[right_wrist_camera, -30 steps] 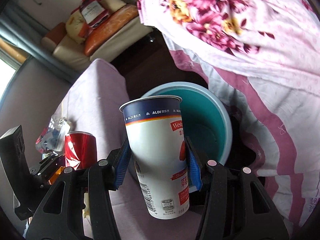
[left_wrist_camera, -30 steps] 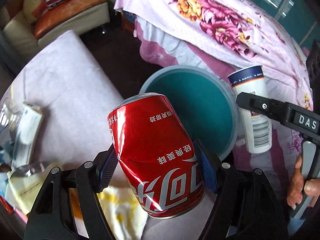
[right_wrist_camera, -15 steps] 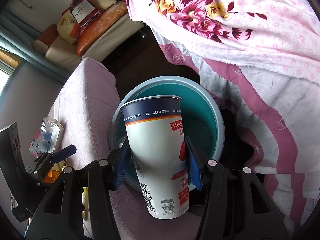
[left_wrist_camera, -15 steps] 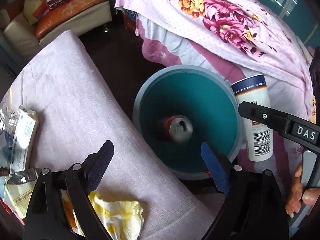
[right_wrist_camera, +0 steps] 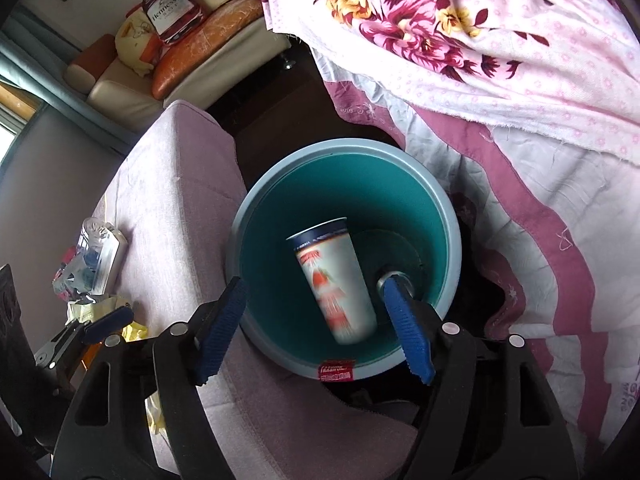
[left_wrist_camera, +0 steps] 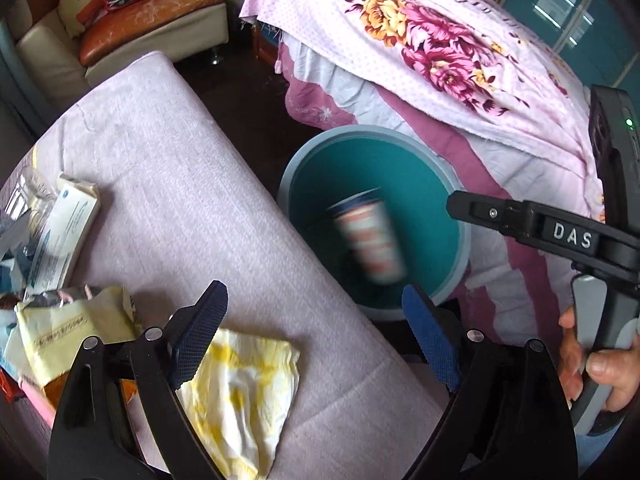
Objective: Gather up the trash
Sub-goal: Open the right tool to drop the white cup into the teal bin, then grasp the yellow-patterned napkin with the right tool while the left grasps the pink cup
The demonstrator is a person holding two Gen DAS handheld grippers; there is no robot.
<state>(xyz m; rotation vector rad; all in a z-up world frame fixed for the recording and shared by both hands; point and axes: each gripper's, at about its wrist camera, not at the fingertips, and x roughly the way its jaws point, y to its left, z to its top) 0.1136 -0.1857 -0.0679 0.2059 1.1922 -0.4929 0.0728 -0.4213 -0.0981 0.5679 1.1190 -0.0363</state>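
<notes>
A teal bin [left_wrist_camera: 460, 248] [right_wrist_camera: 450, 224] stands on the floor between the pink-covered table and the bed. A white paper cup [left_wrist_camera: 370, 236] [right_wrist_camera: 334, 280], blurred, is inside the bin. The end of a can [right_wrist_camera: 394, 276] shows at the bin's bottom beside my right finger. My left gripper [left_wrist_camera: 316, 330] is open and empty over the table edge near the bin. My right gripper [right_wrist_camera: 320, 326] is open and empty just above the bin; it also shows in the left wrist view [left_wrist_camera: 540, 220]. A crumpled yellow-white tissue [left_wrist_camera: 240, 392] lies on the table under my left gripper.
More litter sits at the table's left end: a white carton [left_wrist_camera: 64, 236] [right_wrist_camera: 100, 260], a yellow wrapper [left_wrist_camera: 68, 336] and clear plastic [left_wrist_camera: 24, 192]. The floral-covered bed [left_wrist_camera: 460, 60] [right_wrist_camera: 500, 60] borders the bin. A sofa [left_wrist_camera: 140, 28] [right_wrist_camera: 180, 68] stands behind.
My left gripper opened and dropped the red can into the bin. Then my right gripper moved over the bin, opened and released the paper cup, which now falls inside.
</notes>
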